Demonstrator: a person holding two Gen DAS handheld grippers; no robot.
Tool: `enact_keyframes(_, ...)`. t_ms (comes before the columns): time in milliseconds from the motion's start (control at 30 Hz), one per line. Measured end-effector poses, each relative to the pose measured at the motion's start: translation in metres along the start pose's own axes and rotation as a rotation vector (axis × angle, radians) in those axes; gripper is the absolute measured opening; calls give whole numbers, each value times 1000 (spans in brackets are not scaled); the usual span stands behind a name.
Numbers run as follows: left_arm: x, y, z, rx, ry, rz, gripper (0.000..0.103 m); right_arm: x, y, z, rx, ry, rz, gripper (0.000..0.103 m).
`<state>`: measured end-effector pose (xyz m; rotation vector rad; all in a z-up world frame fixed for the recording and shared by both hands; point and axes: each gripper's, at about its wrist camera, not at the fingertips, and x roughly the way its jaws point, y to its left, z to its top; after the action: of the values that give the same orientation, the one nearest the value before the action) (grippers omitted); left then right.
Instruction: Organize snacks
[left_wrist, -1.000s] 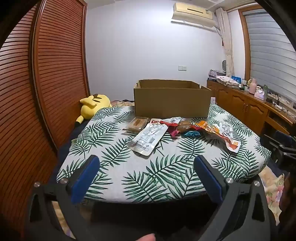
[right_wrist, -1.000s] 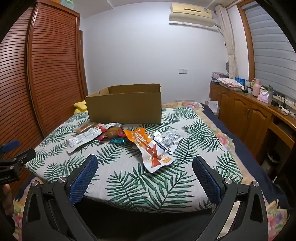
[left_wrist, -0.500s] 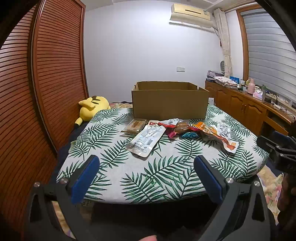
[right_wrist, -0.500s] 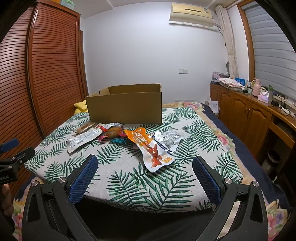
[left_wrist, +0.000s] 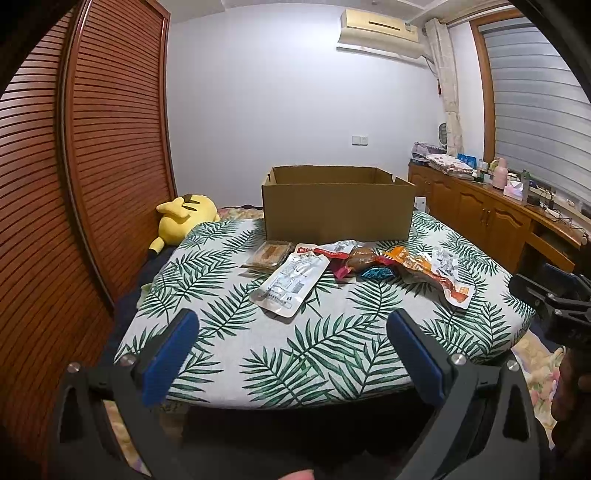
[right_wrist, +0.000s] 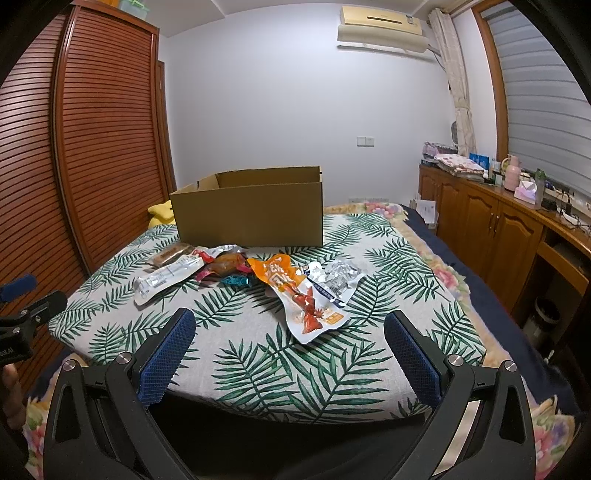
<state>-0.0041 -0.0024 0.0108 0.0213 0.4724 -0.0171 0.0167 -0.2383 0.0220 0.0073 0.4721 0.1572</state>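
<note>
An open cardboard box (left_wrist: 337, 208) (right_wrist: 248, 214) stands at the back of a leaf-patterned bed cover. In front of it lie several snack packs: a white pouch (left_wrist: 291, 282) (right_wrist: 168, 277), a clear tray of brown biscuits (left_wrist: 269, 254), a brown snack (left_wrist: 364, 257), a small teal pack (left_wrist: 376, 273), an orange pouch (left_wrist: 428, 273) (right_wrist: 297, 295) and a silver pack (right_wrist: 338, 278). My left gripper (left_wrist: 293, 354) is open at the near edge, short of the snacks. My right gripper (right_wrist: 288, 354) is open too, just short of the orange pouch. Both hold nothing.
A yellow plush toy (left_wrist: 183, 218) lies at the left beside a slatted wooden wardrobe (left_wrist: 92, 184). Wooden cabinets (right_wrist: 498, 229) with clutter on top run along the right wall. A small bin (right_wrist: 541, 317) stands on the floor at the right.
The left wrist view has tilted up slightly, so the snacks sit a little lower and closer. The right gripper has hardly moved. Both stay open.
</note>
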Motion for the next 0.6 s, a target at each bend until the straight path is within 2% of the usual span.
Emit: enact_keyframes(600, -3, 0, 2, 3, -5, -1, 103, -1, 0, 0, -2, -3, -3, 103)
